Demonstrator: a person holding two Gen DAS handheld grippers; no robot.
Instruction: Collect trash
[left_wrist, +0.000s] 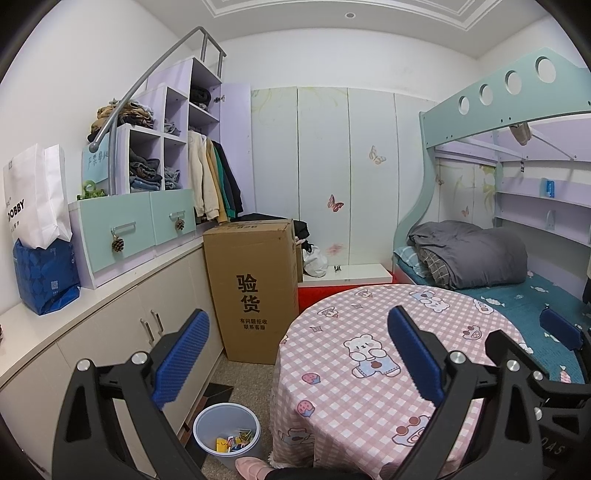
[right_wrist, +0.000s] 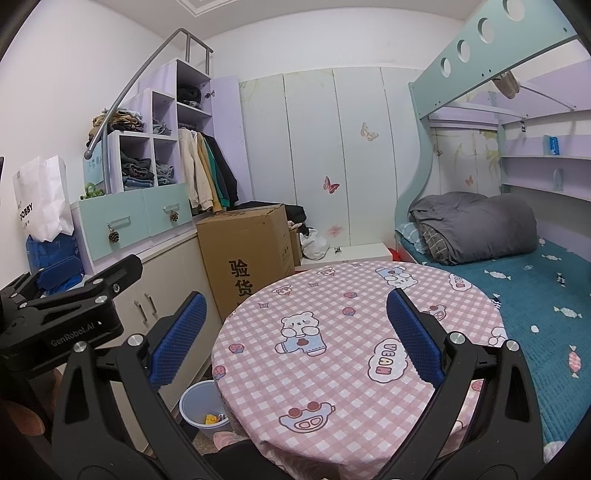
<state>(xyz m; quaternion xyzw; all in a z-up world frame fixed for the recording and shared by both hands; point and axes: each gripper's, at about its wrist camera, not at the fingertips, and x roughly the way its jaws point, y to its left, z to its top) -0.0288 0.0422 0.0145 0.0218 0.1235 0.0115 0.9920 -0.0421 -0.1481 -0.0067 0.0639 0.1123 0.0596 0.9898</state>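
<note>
Bedroom setting, and front and centre is a round surface (left_wrist: 369, 354) under a pink checked cloth with bears on it, its top bare of any litter in both views. Left gripper (left_wrist: 297, 354) hangs above its near-left edge, jaws spread wide, blue pads (left_wrist: 181, 358) facing each other with nothing between them. Right gripper (right_wrist: 295, 336) hovers over the middle of the cloth, likewise released and empty. From the right wrist view the left gripper's black body shows at the left edge, just beside the right one. Down on the floor, between the surface and the low cabinet (left_wrist: 122, 314), stands the bin (left_wrist: 227, 430), grey-blue and open-topped, and the trash (left_wrist: 232, 441) is inside it: yellow and other coloured scraps lying on the bottom. From the right wrist view the bin (right_wrist: 197, 406) peeks out from behind the cloth's edge, a yellow scrap showing. A pink slipper (left_wrist: 253, 467) sits just beside the bin. Behind the bin rises a tall box (left_wrist: 255, 288) with printed characters, touching the cabinet side. Bunk bed (right_wrist: 517, 288) runs along the right, a grey duvet (right_wrist: 476, 229) rolled at its far end
</note>
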